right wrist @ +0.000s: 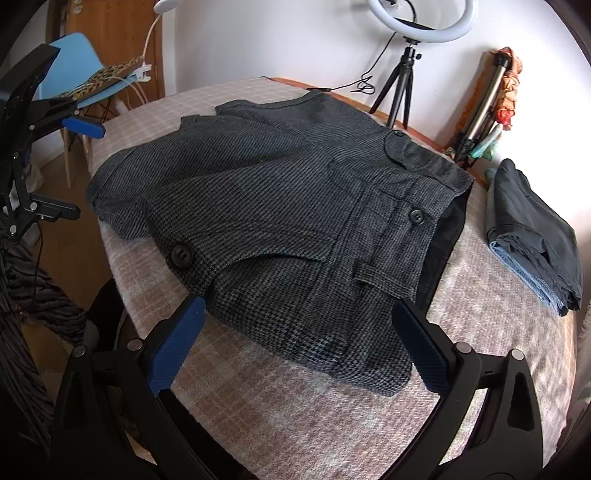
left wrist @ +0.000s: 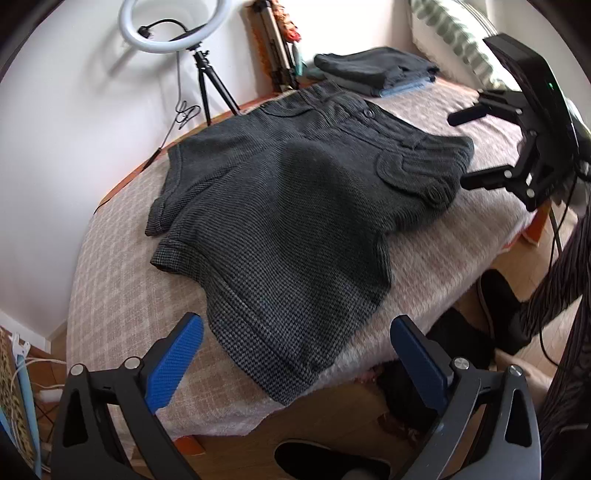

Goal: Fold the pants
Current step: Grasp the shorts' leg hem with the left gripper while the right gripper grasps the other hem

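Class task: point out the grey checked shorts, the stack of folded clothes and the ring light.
grey checked shorts [right wrist: 266,206]: right wrist view, middle of the fabric.
stack of folded clothes [right wrist: 535,236]: right wrist view, top dark garment.
ring light [left wrist: 177,26]: left wrist view, white ring.

The shorts [left wrist: 280,206] cover most of the blanket [left wrist: 118,295], leaving bare strips along the near edge [right wrist: 332,424] and on the hem side. Both grippers — left [left wrist: 295,354] and right [right wrist: 299,343] — hang wide open over the near edge, nothing between their fingers. At the waistband end a folded stack [right wrist: 535,232] fills the corner, just apart from the shorts. Along the wall side stand a ring light [left wrist: 173,26] on a tripod [right wrist: 397,88] and a second tripod [right wrist: 480,110] — little room there.
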The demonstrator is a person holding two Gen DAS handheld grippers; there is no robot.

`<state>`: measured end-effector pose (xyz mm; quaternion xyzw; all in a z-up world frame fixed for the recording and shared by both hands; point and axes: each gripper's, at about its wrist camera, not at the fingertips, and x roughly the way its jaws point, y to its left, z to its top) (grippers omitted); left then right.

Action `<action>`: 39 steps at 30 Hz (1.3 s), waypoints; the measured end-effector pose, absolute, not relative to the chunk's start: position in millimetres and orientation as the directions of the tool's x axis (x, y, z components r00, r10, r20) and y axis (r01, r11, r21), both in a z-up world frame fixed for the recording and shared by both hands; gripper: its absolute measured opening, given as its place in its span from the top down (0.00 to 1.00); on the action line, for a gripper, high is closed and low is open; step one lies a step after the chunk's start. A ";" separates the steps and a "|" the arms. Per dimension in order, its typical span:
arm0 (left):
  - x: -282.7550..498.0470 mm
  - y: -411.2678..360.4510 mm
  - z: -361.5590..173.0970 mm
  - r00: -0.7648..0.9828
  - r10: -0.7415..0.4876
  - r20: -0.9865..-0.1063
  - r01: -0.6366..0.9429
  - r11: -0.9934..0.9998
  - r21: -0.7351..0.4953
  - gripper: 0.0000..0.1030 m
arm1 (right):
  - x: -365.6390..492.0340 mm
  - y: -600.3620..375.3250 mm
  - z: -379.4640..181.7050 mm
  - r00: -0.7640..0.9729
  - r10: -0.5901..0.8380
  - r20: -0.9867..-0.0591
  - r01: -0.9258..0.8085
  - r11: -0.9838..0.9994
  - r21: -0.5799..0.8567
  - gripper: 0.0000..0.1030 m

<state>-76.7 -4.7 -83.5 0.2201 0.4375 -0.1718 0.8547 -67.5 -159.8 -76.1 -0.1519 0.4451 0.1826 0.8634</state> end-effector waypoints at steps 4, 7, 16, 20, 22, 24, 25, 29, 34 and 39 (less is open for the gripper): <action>-79.1 -7.0 -92.7 0.533 -0.072 -0.843 0.532 0.803 0.269 0.00 | -69.3 -155.8 -90.9 0.509 0.132 -0.851 -0.492 0.856 -0.161 0.12; -78.0 -10.0 -108.0 0.524 -0.016 -0.851 0.556 0.764 0.328 0.01 | -69.1 -160.2 -101.8 0.490 0.092 -0.867 -0.503 0.842 -0.195 0.16; -63.1 3.0 -121.3 0.501 0.024 -0.865 0.533 0.779 0.330 0.13 | -62.0 -170.9 -100.2 0.489 0.082 -0.868 -0.482 0.855 -0.191 0.40; -61.5 4.4 -118.2 0.481 -0.007 -0.877 0.549 0.782 0.296 0.23 | -59.2 -170.1 -94.9 0.504 0.082 -0.860 -0.470 0.861 -0.194 0.56; -60.3 4.9 -118.3 0.460 -0.032 -0.887 0.562 0.784 0.263 0.31 | -56.9 -172.3 -89.3 0.512 0.087 -0.854 -0.453 0.873 -0.182 0.67; -58.8 5.6 -117.2 0.446 -0.046 -0.894 0.563 0.791 0.240 0.36 | -55.6 -175.5 -82.9 0.533 0.084 -0.842 -0.430 0.884 -0.184 0.73; -58.9 5.2 -116.8 0.449 -0.041 -0.892 0.560 0.791 0.246 0.36 | -55.0 -177.2 -79.8 0.540 0.088 -0.837 -0.421 0.889 -0.179 0.75; -66.3 -5.0 -117.4 0.512 0.016 -0.859 0.557 0.755 0.346 0.36 | -51.7 -181.6 -73.4 0.544 0.092 -0.834 -0.403 0.900 -0.164 0.78; -86.1 -19.1 -111.2 0.620 0.053 -0.783 0.533 0.703 0.470 0.36 | -49.6 -182.5 -74.2 0.542 0.083 -0.836 -0.395 0.903 -0.167 0.79; -89.4 -27.3 -116.0 0.675 0.084 -0.733 0.547 0.609 0.574 0.36 | -48.4 -183.8 -73.9 0.545 0.083 -0.834 -0.387 0.908 -0.163 0.79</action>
